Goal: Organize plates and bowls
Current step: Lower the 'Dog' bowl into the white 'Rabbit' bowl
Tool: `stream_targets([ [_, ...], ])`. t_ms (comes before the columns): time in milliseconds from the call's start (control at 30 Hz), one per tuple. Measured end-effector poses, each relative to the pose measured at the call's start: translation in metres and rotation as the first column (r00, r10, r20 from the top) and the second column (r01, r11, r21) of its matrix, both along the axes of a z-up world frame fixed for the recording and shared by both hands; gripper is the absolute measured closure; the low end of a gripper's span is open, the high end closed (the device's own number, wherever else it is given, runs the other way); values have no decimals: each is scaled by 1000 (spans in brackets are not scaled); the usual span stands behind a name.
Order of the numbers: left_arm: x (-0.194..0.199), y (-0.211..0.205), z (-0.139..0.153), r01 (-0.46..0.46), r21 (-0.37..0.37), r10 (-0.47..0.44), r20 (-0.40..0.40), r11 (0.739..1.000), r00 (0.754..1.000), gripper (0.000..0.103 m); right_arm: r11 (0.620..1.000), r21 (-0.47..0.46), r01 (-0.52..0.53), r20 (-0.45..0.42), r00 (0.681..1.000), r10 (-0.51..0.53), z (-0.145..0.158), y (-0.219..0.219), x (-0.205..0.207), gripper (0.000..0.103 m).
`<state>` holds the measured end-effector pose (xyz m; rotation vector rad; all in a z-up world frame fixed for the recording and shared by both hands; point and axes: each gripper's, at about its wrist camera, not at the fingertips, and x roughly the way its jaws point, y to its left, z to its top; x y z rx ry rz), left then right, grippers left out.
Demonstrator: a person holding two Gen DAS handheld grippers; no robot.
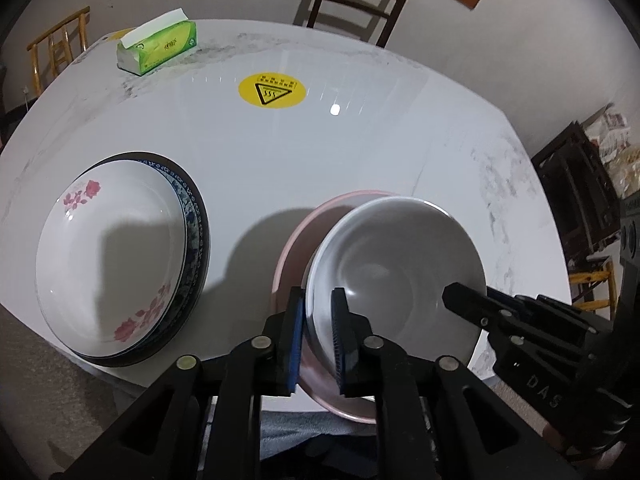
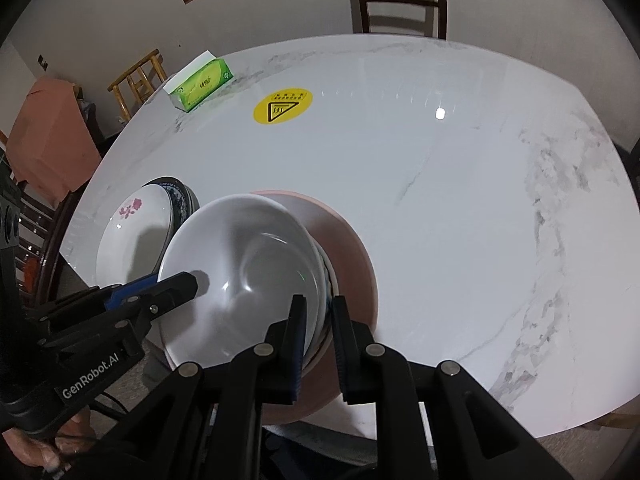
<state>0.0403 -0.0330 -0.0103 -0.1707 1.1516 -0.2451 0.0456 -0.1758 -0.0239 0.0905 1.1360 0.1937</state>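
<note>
Near the surface's front edge, the right tool pinches the white bowl's rim above a pink plate.

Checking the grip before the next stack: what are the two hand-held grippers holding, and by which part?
Both hold the white bowl by its rim: left hand-held gripper on its left side, right hand-held gripper on the opposite side.

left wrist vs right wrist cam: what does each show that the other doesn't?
Left wrist only: the dark wooden cabinet at the right edge.

Right wrist only: the orange cloth draped over furniture at the left, and a person's hand under the left gripper.

Both: the white ceramic bowl over the pink plate, each gripper's jaws straddling its rim; the floral white plate on a blue-patterned one; the green tissue pack; the yellow round warning sticker.
</note>
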Motion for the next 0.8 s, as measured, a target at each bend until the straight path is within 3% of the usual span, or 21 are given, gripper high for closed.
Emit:
stream_targets([
  [267, -7, 0, -5, 12, -18, -11, 68, 1000, 998, 77, 1000, -8, 22, 88, 996, -21, -1, 3, -8, 82],
  [400, -11, -3, -4, 32, -38, -27, 109, 999, 994, 65, 1000, 8, 22, 139, 990, -23, -2, 5, -15, 75],
  [800, -22, -9, -6, 56, -13, -51, 226, 998, 973, 60, 999, 26, 19, 206, 978, -24, -8, -1, -25, 72],
])
